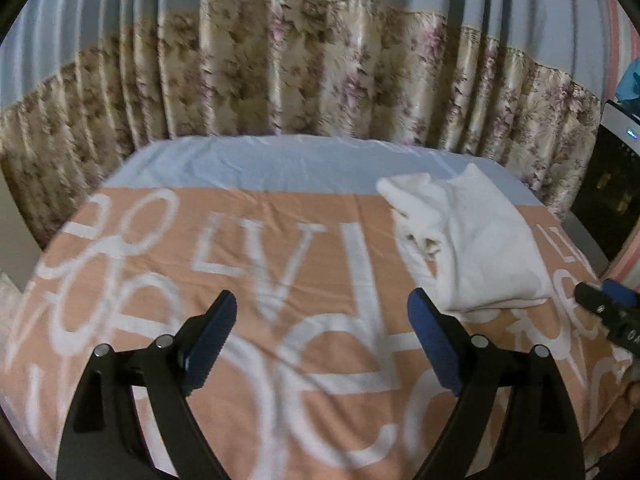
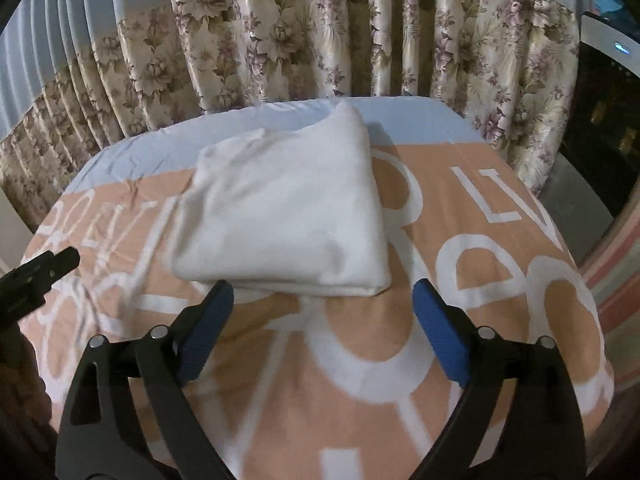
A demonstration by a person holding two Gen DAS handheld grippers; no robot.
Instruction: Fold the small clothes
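- The white garment (image 2: 280,216) lay folded into a compact, roughly rectangular packet on the peach bedsheet (image 2: 400,400), toward the far right part of the bed; its far corner reached onto the pale blue band (image 2: 132,152) of the sheet.
- The right gripper (image 2: 322,300) hovered just short of the packet's near folded edge, jaws spread wide and holding nothing; its blue fingertips (image 2: 424,300) flanked that edge without visibly touching it.
- The left gripper (image 1: 322,308) was held to the left of the garment (image 1: 480,240) over bare sheet (image 1: 240,360), jaws likewise spread wide and empty; its right blue pad (image 1: 420,312) stood near the packet's near-left corner.
- In the left wrist view, the right gripper (image 1: 604,296) entered at the right edge, close to the packet's near-right corner.
- A floral curtain (image 2: 320,40) hung behind the bed, and a dark appliance (image 2: 600,120) stood at the far right.
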